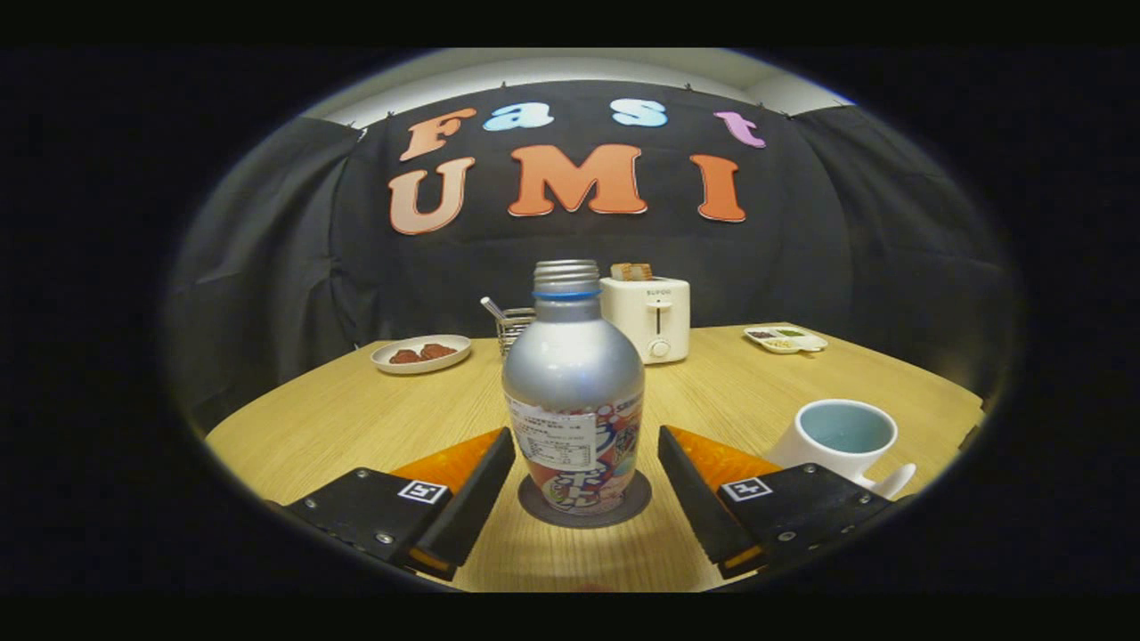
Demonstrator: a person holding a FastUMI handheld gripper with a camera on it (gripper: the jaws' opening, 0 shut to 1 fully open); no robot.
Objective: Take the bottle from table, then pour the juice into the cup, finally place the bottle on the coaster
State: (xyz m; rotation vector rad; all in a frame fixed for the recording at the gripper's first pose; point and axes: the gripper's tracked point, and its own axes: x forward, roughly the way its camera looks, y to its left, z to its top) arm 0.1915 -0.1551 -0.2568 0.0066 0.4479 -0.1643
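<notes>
A silver bottle (574, 392) with a threaded neck, a blue ring and a printed label stands upright on a dark round coaster (585, 503) on the wooden table (356, 418). My gripper (586, 463) is open, one finger on each side of the bottle's lower part, with a gap showing between each finger and the bottle. A white cup (842, 441) with a pale blue inside stands to the right, just beyond the right finger, its handle turned toward me.
Behind the bottle stand a white toaster (650, 316) with bread in it and a wire holder (514, 328) with a utensil. A plate (420, 353) with brown food lies at the back left, a small divided dish (785, 338) at the back right.
</notes>
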